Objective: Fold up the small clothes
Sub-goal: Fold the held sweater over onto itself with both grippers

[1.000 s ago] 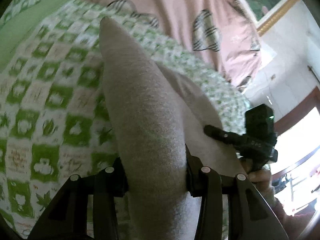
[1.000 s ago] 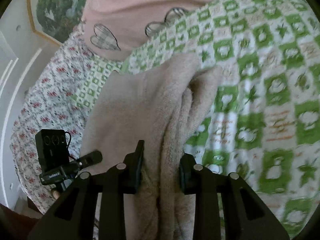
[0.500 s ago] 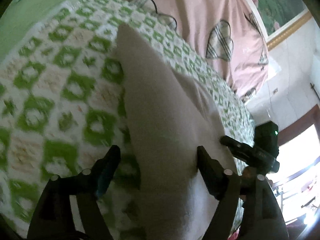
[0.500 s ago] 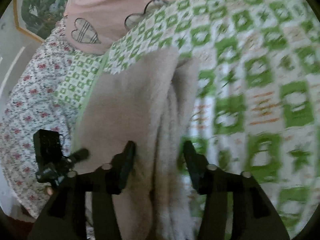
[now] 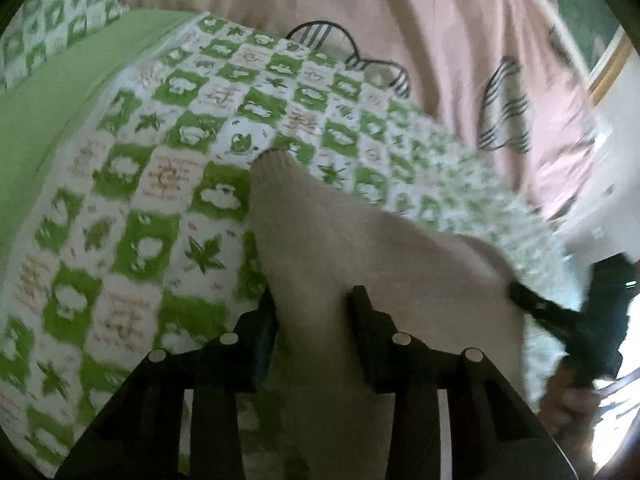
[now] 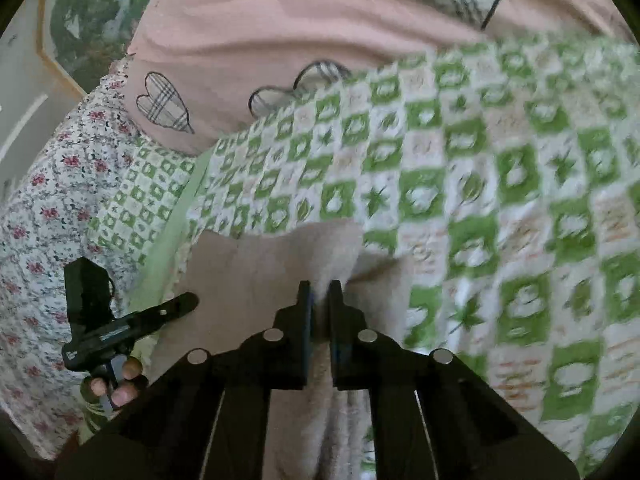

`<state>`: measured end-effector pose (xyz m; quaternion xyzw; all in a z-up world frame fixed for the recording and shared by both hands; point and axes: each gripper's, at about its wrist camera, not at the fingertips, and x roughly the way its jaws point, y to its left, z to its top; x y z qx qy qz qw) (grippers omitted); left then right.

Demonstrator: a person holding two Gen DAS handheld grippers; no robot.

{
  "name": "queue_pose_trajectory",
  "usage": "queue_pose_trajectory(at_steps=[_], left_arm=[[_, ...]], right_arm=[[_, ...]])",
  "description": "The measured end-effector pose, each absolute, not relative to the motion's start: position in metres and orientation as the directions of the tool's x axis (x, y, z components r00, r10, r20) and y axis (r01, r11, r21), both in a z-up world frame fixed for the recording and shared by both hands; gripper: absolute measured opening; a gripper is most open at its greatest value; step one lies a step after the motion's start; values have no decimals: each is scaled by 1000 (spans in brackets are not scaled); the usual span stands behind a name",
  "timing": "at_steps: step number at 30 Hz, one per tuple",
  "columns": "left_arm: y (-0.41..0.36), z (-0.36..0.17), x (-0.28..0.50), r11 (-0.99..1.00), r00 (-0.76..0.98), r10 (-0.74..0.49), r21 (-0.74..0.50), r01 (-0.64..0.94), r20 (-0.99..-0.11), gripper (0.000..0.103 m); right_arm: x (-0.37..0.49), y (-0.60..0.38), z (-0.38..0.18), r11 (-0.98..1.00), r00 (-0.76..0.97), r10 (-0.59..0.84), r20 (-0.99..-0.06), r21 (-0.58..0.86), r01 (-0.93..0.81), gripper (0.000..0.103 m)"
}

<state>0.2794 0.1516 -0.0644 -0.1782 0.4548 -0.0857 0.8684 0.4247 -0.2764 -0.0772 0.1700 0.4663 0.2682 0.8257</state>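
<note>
Beige garment (image 5: 320, 248) on green-checked bed quilt (image 5: 132, 200), both my tools on it.
Pink heart blanket (image 6: 280, 20) behind; left tool (image 5: 314, 300) closing around a fold of it, right tool (image 6: 319, 292) pinched tight on its edge.

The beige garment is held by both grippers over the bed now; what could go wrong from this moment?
1. The left gripper is closing on a thick fold of the beige garment; the bulky cloth may slip out.
2. The right gripper pinches only a thin ridge of cloth, so a pull could free it.
3. The loose sleeve end may drag on the green checked bedspread and spoil the fold.
</note>
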Motion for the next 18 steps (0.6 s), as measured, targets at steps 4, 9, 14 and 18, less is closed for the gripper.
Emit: queue_pose_trajectory(at_steps=[4,9,14,18], left_arm=[[148,-72,288,938,558,-269,-345,-34,-785,36],[154,-47,249,943,593,-259,-332,-15,-762,38],[154,-24,163,940,640,-303,-332,78,-707,46],[144,-32,100,932,624,-343,-340,129,-702,50]], right_arm=[[429,-275,-103,824,380,566,-732,514,-239,8],[410,-291,-85,798,392,599,-698,562,-217,15],[358,-305,-64,783,391,620,-680,569,-253,21],[305,-317,-61,771,369,635,-678,578,-267,29]])
